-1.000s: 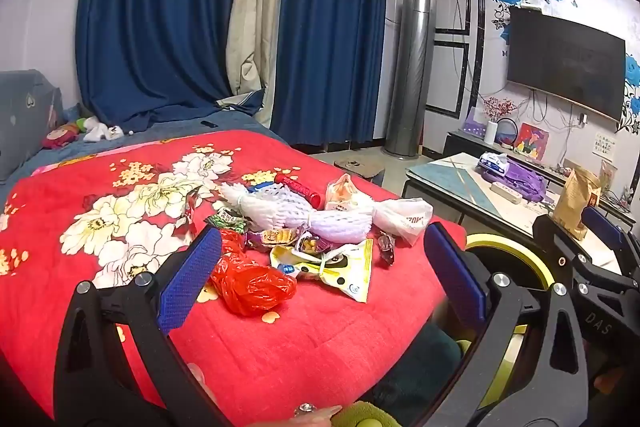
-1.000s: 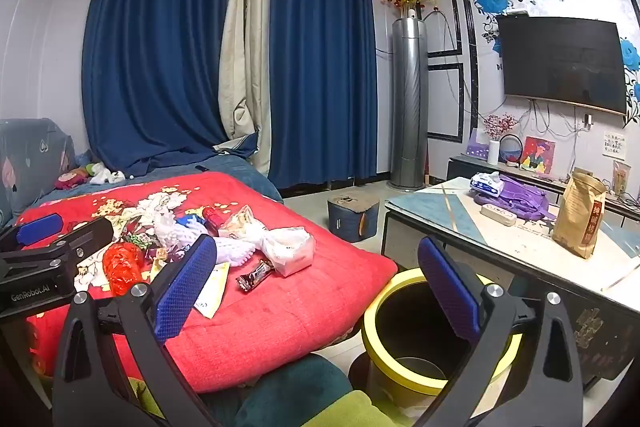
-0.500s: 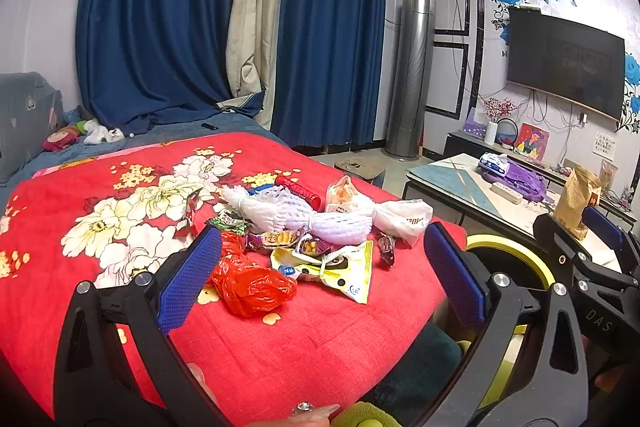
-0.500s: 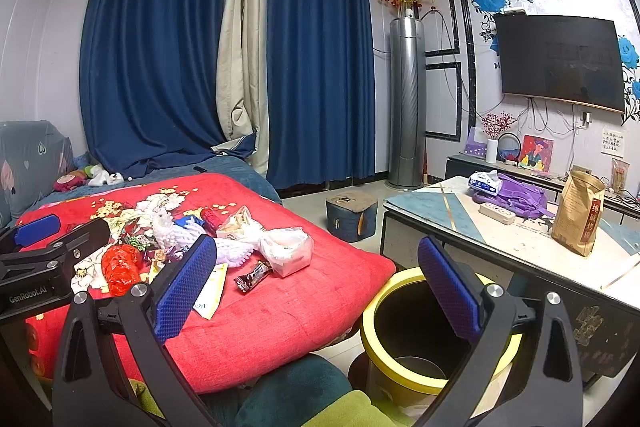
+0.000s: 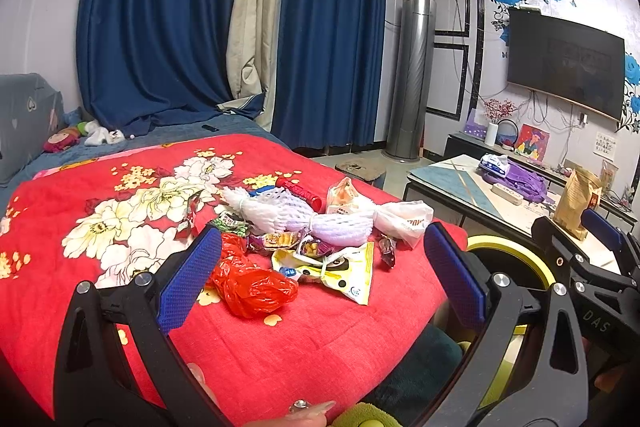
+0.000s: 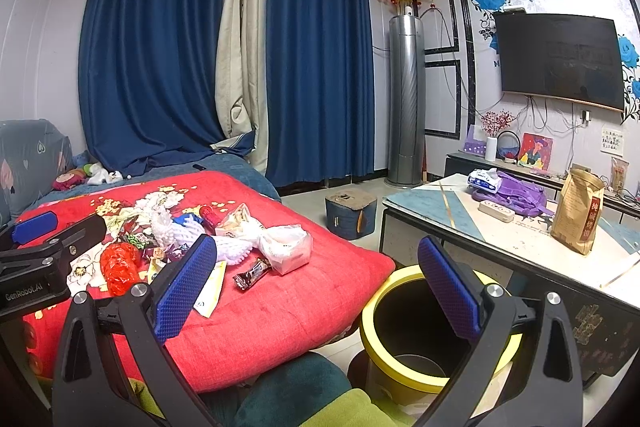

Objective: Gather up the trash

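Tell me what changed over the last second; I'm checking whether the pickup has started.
Nothing visibly changed. The left gripper and right gripper stay open and empty, the trash pile lies untouched on the red blanket, and the yellow bin holds its place.

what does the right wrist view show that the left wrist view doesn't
Only the right wrist view looks into the open yellow-rimmed trash bin and shows the whole blue stool. Only the left wrist view shows the yellow snack bag nearly unobstructed. Both share the red plastic bag, the white foam nets and the brown paper bag.
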